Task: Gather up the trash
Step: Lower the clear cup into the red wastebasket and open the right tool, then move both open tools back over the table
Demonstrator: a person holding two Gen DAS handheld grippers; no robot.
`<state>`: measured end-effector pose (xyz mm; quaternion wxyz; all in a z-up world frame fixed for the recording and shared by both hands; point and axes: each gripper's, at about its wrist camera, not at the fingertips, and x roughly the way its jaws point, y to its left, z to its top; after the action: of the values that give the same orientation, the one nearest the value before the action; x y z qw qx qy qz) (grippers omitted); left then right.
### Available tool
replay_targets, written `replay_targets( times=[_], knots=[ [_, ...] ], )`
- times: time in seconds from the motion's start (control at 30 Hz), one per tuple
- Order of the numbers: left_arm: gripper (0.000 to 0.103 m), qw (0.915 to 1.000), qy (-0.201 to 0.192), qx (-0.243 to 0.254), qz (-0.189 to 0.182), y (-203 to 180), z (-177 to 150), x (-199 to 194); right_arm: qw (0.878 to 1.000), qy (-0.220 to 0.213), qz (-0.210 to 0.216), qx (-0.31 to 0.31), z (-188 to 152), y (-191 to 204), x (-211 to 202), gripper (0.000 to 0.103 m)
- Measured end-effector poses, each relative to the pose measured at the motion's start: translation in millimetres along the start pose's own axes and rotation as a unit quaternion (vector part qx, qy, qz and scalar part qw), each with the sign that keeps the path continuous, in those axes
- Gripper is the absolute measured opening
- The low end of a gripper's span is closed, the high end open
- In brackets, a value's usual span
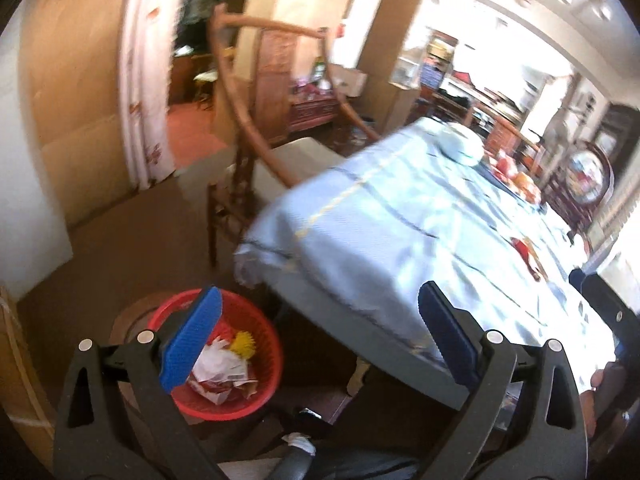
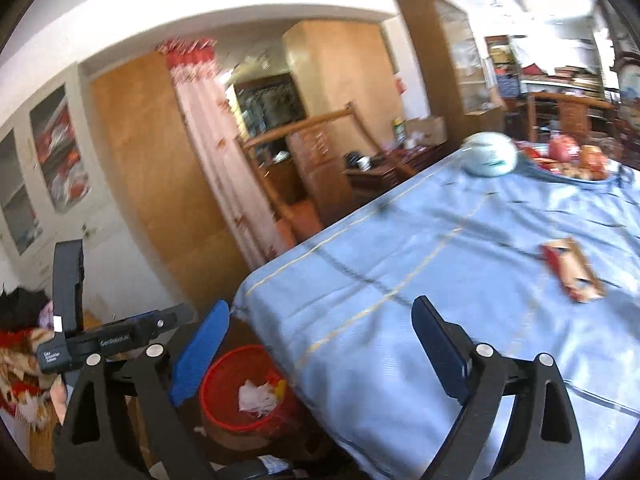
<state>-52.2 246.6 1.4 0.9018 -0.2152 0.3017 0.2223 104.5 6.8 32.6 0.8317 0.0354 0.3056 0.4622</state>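
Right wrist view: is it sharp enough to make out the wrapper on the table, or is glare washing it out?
Right wrist view: motion-blurred, wrapper soft but readable, glare only at far windows. Left wrist view: blurrier, window glare at right, wrapper partly washed out; red bin clearer.

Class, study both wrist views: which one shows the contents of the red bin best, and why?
The left wrist view. It looks down into the red bin, showing crumpled paper and something yellow. The right wrist view shows the bin farther off and smaller, its contents less distinct.

Empty right claw w/ jaws apart
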Motion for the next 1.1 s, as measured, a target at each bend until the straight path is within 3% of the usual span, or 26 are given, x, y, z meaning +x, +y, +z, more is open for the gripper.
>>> replay_targets(
  times=[0.17,0.33,0.47,0.67,0.87,1.1],
  knots=[
    [0.096,0.9974,0.001,0.067,-0.027,-62.3,2.1,5.3,0.997,-0.046,-0.052,0.041,-6.3,-50.8,-57.2,0.095],
    [0.096,0.989,0.018,0.132,-0.064,-135.2,-0.2,23.6,0.986,-0.083,-0.114,0.091,-19.3,-109.8,-108.3,0.097],
    [0.096,0.9797,0.032,0.18,-0.082,-191.0,-5.6,48.9,0.97,-0.097,-0.17,0.145,-33.0,-163.6,-138.2,0.097],
    [0.096,0.9709,0.062,0.206,-0.106,-241.8,-8.8,89.4,0.946,-0.102,-0.232,0.201,-42.8,-227.7,-160.2,0.097],
    [0.096,0.9653,0.091,0.217,-0.113,-268.5,-6.0,129.1,0.944,-0.067,-0.241,0.216,-33.0,-259.4,-139.1,0.097],
    [0.096,0.964,0.11,0.211,-0.118,-284.5,16.2,160.8,0.946,0.04,-0.266,0.179,-6.0,-292.8,-72.0,0.097]
  ],
)
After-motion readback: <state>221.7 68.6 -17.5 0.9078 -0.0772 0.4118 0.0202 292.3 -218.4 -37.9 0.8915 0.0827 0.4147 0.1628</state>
